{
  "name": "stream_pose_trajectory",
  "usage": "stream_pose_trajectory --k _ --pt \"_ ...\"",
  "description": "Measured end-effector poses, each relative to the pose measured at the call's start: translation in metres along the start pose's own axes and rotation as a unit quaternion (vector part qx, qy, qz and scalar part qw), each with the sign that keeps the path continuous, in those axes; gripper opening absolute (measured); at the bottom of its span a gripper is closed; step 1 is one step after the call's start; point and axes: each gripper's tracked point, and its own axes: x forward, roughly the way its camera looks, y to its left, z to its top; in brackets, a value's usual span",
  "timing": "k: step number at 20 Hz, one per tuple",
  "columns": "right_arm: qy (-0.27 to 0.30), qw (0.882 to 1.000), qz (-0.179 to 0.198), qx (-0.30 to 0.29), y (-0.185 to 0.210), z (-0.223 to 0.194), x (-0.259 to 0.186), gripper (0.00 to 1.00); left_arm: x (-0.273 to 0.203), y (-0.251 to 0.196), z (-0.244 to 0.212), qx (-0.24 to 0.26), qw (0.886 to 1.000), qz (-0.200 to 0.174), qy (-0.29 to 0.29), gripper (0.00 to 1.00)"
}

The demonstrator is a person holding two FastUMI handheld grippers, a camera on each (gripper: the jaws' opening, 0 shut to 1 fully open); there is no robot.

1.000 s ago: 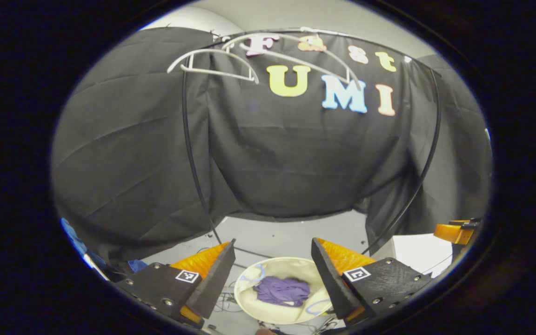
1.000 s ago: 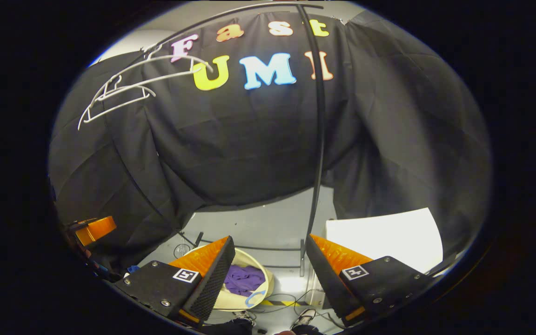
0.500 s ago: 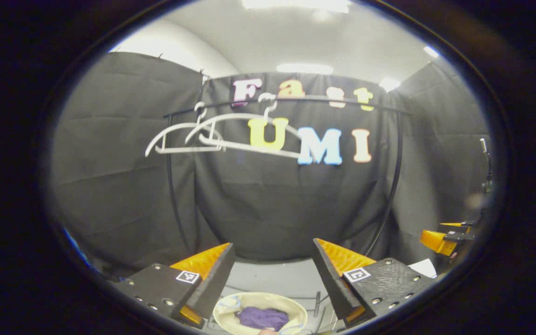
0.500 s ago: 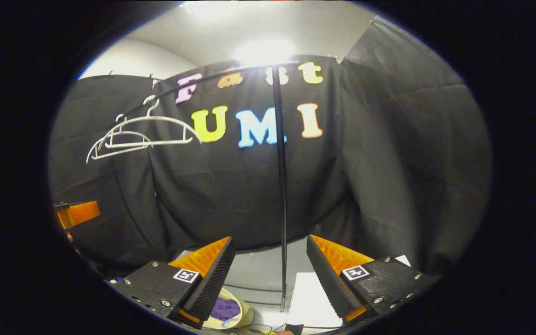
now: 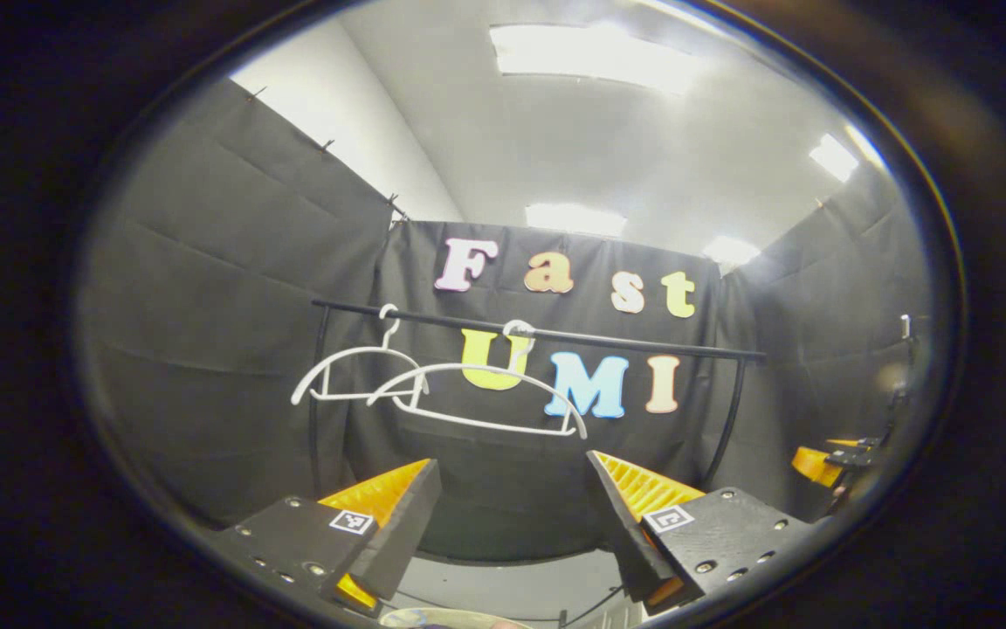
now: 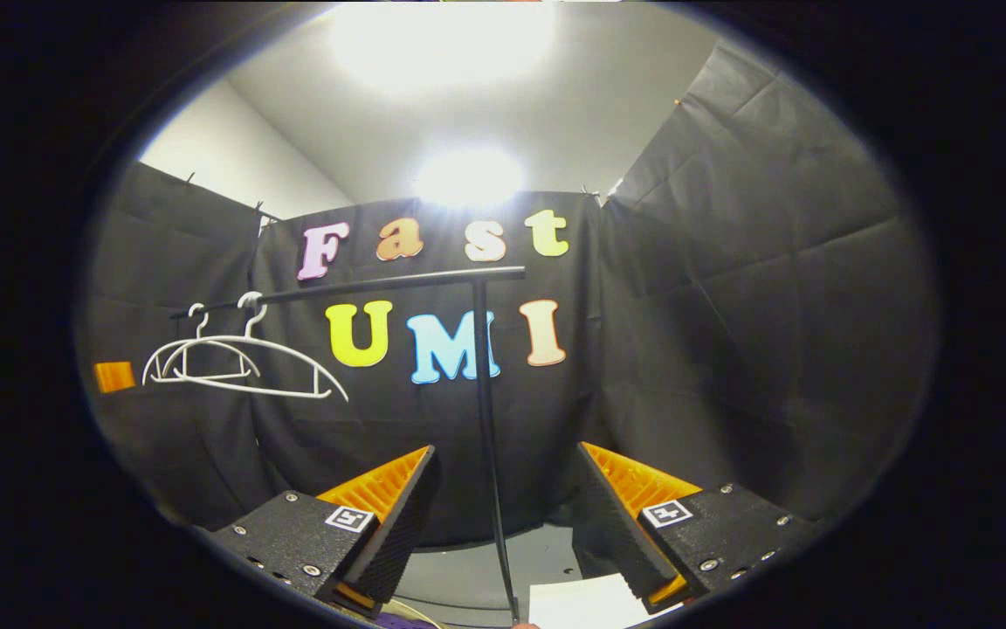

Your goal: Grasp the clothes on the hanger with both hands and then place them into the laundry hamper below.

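Both grippers tilted upward, jaws apart, bare hangers [image 5: 433, 389] ahead, hamper seemingly below.

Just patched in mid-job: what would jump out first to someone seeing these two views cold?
Two bare white plastic hangers hang side by side on the black metal clothes rail, with no garment on either. In front, the left gripper and the right gripper both stand open, orange-faced fingers apart with nothing between them. Bright ceiling lights glare overhead.
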Motion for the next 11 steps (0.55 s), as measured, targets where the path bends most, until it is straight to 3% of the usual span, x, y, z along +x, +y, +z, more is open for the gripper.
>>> stream_pose_trajectory --k 3,6,10,11 --pt "-0.007 1.0 -0.027 -0.006 -0.014 0.01 -0.002 0.95 -0.012 0.02 0.005 0.017 1.0 0.004 0.012 1.0" --pt "0.001 0.999 -0.031 -0.027 -0.009 0.006 -0.005 0.95 -0.023 0.027 0.006 0.01 1.0 -0.007 0.02 1.0" --pt "0.009 0.999 -0.005 -0.034 0.025 0.011 0.01 0.95 -0.03 0.049 0.006 0.015 0.999 0.009 0.027 0.95" --pt "0.006 0.999 0.004 -0.032 0.035 0.014 0.015 0.95 -0.031 0.054 0.006 0.009 0.999 0.014 0.029 1.0"
